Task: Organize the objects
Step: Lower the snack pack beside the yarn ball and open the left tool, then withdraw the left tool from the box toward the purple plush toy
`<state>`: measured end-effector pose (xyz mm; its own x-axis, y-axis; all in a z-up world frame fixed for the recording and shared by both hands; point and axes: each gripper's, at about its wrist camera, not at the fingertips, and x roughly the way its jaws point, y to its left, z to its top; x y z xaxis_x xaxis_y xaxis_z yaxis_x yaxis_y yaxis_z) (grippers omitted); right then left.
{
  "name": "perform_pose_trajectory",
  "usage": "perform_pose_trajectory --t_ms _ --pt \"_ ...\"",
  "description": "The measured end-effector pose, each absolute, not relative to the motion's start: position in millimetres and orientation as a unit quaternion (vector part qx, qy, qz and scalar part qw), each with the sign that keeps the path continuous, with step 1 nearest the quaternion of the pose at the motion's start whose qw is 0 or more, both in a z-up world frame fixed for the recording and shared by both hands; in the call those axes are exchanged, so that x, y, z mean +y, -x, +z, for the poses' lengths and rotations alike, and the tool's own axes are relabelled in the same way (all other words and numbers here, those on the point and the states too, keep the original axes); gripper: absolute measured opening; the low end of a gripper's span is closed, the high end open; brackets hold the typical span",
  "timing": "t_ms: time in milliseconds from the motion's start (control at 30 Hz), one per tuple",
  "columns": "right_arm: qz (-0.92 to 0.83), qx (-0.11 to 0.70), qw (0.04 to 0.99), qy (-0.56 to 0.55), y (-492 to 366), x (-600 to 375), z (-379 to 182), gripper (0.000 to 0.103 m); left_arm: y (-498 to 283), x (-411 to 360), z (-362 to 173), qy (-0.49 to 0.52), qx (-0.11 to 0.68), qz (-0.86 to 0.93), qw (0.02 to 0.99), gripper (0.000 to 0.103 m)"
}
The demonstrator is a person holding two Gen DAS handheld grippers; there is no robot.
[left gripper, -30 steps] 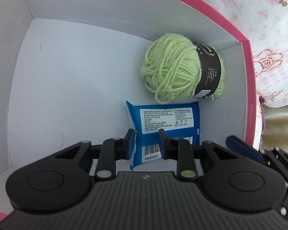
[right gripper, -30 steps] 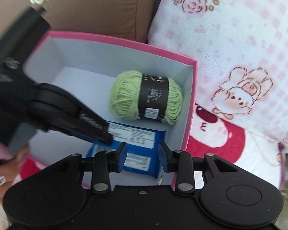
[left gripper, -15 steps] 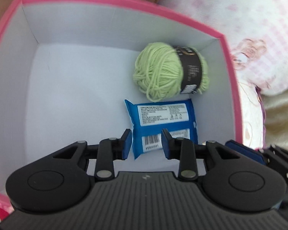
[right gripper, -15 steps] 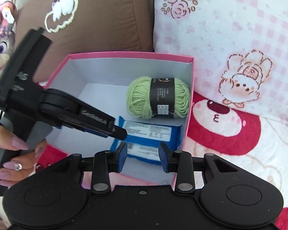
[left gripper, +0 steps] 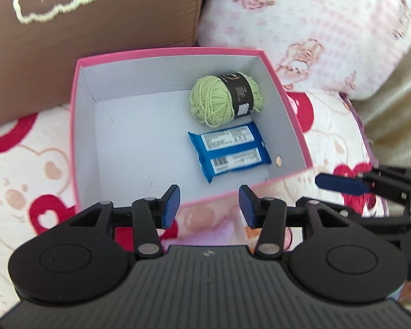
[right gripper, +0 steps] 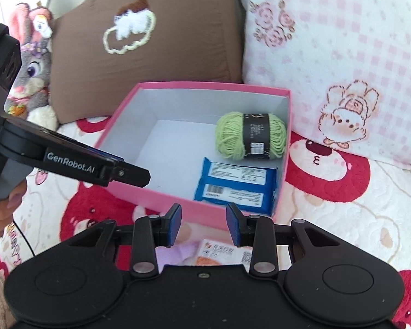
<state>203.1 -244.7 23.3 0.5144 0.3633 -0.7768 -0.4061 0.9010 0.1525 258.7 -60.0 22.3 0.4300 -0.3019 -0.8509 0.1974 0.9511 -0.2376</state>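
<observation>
Left wrist view: pink box [left gripper: 293,115], white inside, open top, on bed cover. Contents: one green yarn ball [left gripper: 213,102] with black band, far right corner; one blue wipes pack [left gripper: 228,150] with white labels, just in front of yarn; one small coin-like disc [left gripper: 278,161] beside pack. My left gripper [left gripper: 209,205] above near rim, jaws opening, nothing between.

Right wrist view: same box [right gripper: 150,192], same one yarn ball [right gripper: 228,137], one pack [right gripper: 235,183]. My right gripper [right gripper: 204,226]: jaws narrow, empty. One brown cushion [right gripper: 161,68], one plush rabbit [right gripper: 31,74] behind.
</observation>
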Motion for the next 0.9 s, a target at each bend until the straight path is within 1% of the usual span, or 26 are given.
perform_pose_trajectory --t_ms 200,400,667,767,900 --pt "0.232 0.416 0.879 0.030 -174.5 -236.6 51.9 0.041 -211.1 -43.1 63.9 0.014 0.497 -0.164 0.852 0.050" --pt "0.241 0.403 0.882 0.043 -150.8 -231.3 69.3 0.041 -181.2 -35.1 90.9 -0.003 0.480 -0.180 0.859 0.054" --pt "0.254 0.392 0.881 0.066 -123.7 -227.1 84.8 0.044 -154.0 -24.1 106.3 -0.014 0.476 -0.186 0.859 0.058" --pt "0.260 0.388 0.881 0.073 -115.0 -225.0 88.1 0.046 -145.7 -20.1 110.0 -0.014 0.478 -0.189 0.858 0.060" --pt "0.268 0.383 0.881 0.074 -103.1 -223.5 91.1 0.051 -133.7 -16.1 113.4 -0.010 0.474 -0.196 0.858 0.063"
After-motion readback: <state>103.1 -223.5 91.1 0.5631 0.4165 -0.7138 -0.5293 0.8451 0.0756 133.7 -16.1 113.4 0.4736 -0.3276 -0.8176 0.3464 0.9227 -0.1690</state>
